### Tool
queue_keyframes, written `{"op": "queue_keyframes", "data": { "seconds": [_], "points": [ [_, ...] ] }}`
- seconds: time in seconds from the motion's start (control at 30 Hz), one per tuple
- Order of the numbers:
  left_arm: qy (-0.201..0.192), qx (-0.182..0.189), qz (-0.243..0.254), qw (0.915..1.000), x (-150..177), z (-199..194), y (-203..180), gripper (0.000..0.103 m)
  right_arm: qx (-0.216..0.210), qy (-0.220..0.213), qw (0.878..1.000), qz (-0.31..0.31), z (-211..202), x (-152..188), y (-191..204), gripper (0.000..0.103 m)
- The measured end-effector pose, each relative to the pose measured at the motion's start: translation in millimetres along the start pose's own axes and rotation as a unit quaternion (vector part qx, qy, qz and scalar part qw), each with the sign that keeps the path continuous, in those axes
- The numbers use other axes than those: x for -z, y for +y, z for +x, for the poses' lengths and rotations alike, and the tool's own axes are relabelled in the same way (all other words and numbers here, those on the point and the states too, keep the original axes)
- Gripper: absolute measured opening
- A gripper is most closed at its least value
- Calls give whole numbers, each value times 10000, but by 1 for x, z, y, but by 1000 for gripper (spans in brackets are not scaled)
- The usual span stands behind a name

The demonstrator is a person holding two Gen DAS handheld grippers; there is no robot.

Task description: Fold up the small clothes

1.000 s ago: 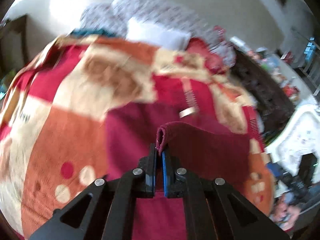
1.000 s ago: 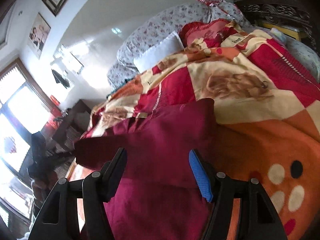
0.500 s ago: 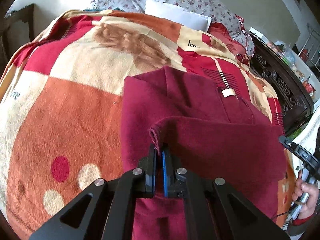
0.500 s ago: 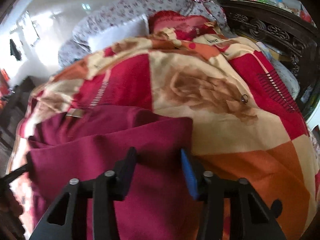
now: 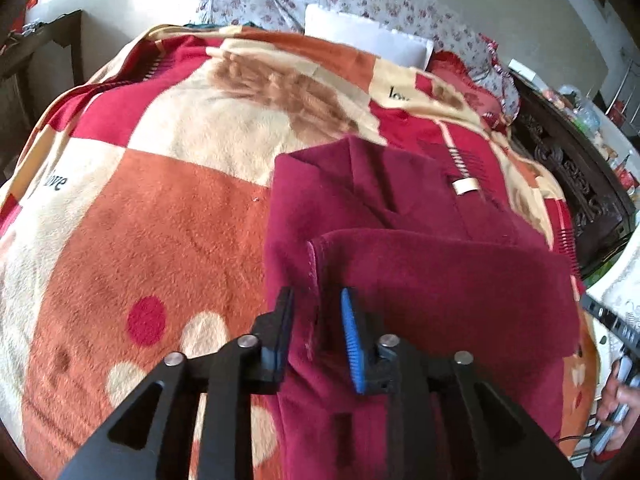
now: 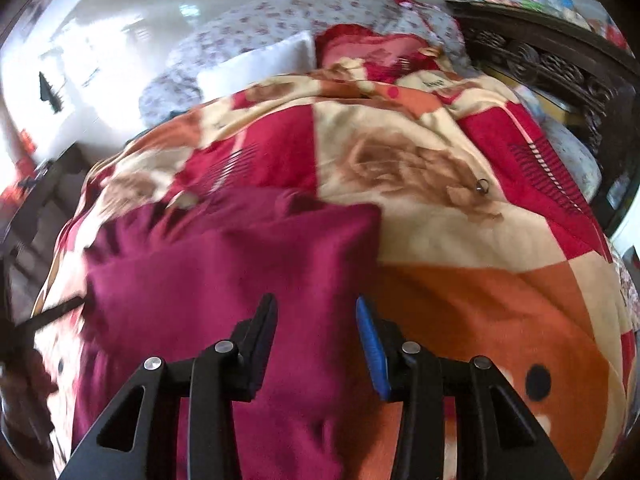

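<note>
A dark red garment (image 5: 420, 272) lies on the patterned blanket (image 5: 160, 216), its near part folded over the far part. A small beige tag (image 5: 464, 187) shows on the lower layer. My left gripper (image 5: 316, 328) is open, its fingers standing either side of the folded layer's left edge. In the right wrist view the same garment (image 6: 240, 272) lies flat at lower left. My right gripper (image 6: 316, 336) is open over the garment's right edge, holding nothing. The other gripper shows at the left edge of that view (image 6: 52, 312).
The blanket (image 6: 480, 240) covers a bed with a white pillow (image 5: 368, 40) and floral pillows (image 5: 360, 4) at the head. A dark carved wooden cabinet (image 5: 576, 184) with clutter on top stands along the right side. A dark side table (image 5: 36, 52) stands at far left.
My left gripper was shut on the garment's edge and has opened, leaving the folded layer lying on the garment. My right gripper has stayed open and shifted a little over the garment's right edge.
</note>
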State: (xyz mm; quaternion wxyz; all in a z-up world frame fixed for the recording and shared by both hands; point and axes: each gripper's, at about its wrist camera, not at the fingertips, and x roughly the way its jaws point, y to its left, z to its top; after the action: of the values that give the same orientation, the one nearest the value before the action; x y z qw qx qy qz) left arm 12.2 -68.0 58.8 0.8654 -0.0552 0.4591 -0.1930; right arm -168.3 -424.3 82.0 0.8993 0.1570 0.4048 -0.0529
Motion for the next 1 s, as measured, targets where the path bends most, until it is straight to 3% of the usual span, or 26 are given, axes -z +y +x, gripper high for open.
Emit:
{"op": "queue_keyframes", "data": {
  "seconds": [0.17,0.3,0.43,0.63,0.87,1.0],
  "points": [
    [-71,123,117,9998,14,-10,-12,29,93,120,9993,-340,2,23,16,42],
    [-54,-209,369,9991,27,5,-21,34,232,366,9985,-329,23,35,8,39],
    [-23,-372,407,9985,34,20,-20,37,103,440,9990,-75,20,34,-3,36],
    [-99,-389,527,9978,39,8,-26,43,159,264,9994,-142,-5,38,0,38],
    [-195,-567,629,9962,44,13,-31,45,247,481,9985,21,24,42,-6,38],
    [-205,-620,650,9957,45,12,-32,45,247,487,9985,104,17,41,-7,39]
  ]
}}
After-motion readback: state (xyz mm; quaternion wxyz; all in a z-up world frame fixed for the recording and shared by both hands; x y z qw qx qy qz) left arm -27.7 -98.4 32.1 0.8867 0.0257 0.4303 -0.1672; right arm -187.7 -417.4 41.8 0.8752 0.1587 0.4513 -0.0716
